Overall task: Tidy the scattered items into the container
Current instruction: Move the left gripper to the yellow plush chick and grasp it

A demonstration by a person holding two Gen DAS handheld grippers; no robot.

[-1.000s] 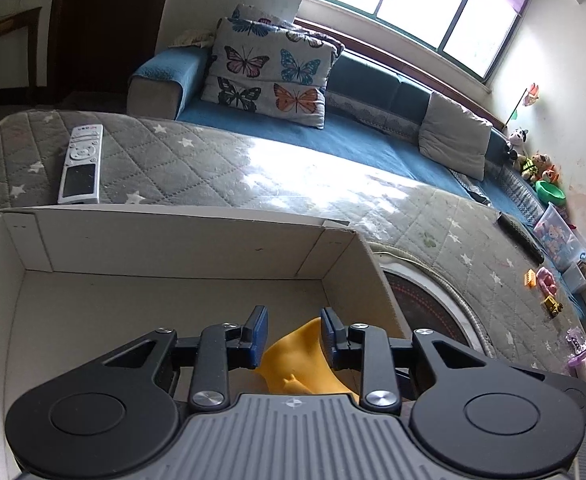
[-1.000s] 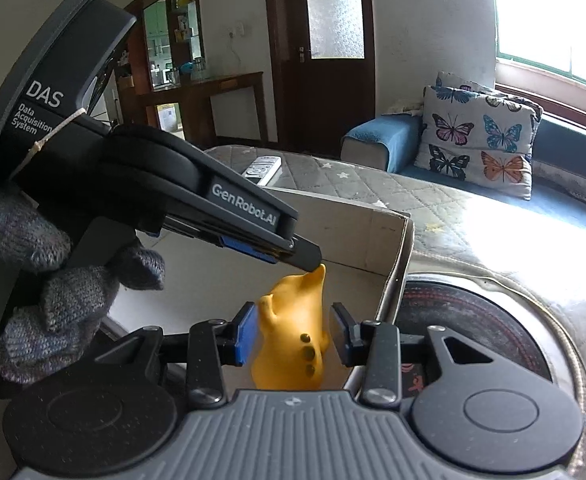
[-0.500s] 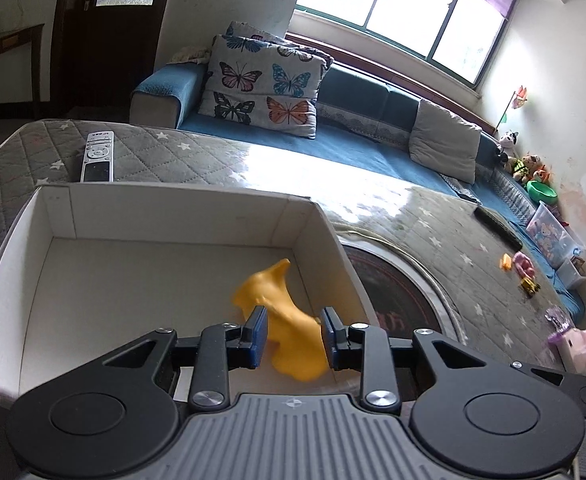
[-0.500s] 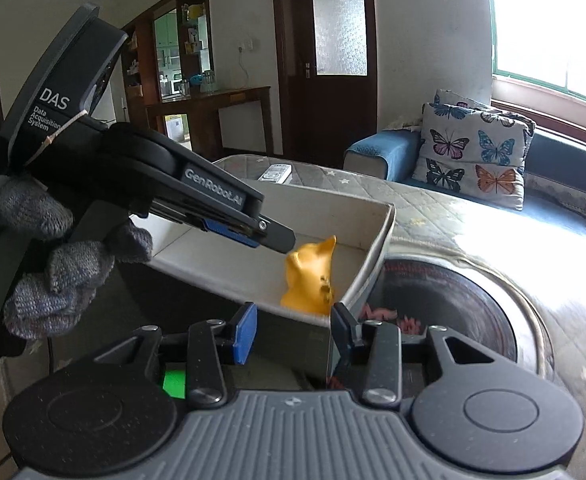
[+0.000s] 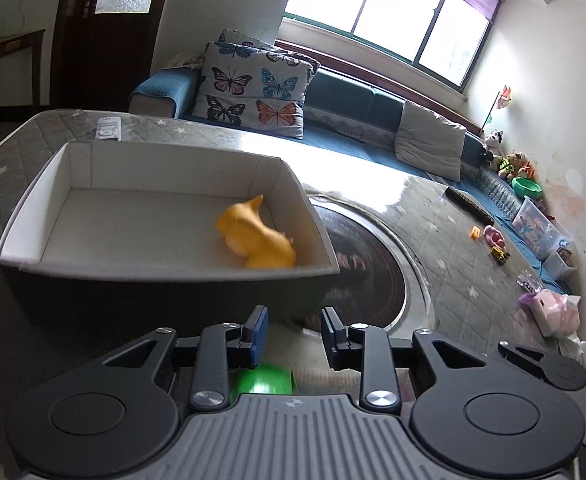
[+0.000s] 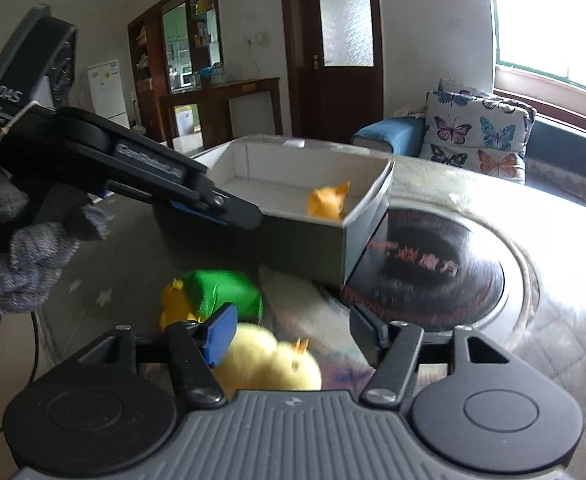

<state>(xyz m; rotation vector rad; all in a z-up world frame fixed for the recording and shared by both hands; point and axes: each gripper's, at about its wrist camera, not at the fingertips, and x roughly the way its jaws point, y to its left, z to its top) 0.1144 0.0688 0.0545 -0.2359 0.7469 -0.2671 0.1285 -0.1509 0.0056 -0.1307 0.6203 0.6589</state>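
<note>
An orange animal toy [image 5: 258, 236] lies on its side inside the white cardboard box [image 5: 165, 168], near the box's right wall; the right wrist view shows the toy [image 6: 327, 202] in the box [image 6: 367, 200] too. My left gripper [image 5: 294, 334] is open and empty, pulled back in front of the box, with a green toy [image 5: 263, 380] under it. My right gripper [image 6: 293, 330] is open, above a fluffy yellow chick [image 6: 271, 362]. A green and yellow toy [image 6: 213, 294] lies just beyond it. The left gripper's fingers [image 6: 221, 208] show at left, held by a gloved hand [image 6: 21, 260].
The box stands on a quilted grey star-patterned cover [image 5: 453, 240] beside a round dark inset [image 5: 367, 268]. A remote [image 5: 109, 130] lies behind the box. Small toys [image 5: 493, 240] and a pink toy [image 5: 553, 310] sit at right. A blue sofa with butterfly cushions [image 5: 253, 92] runs behind.
Both grippers drew back and up from the box. The orange toy, earlier between the fingers, now lies loose in the box. The green toy and the chick came into view.
</note>
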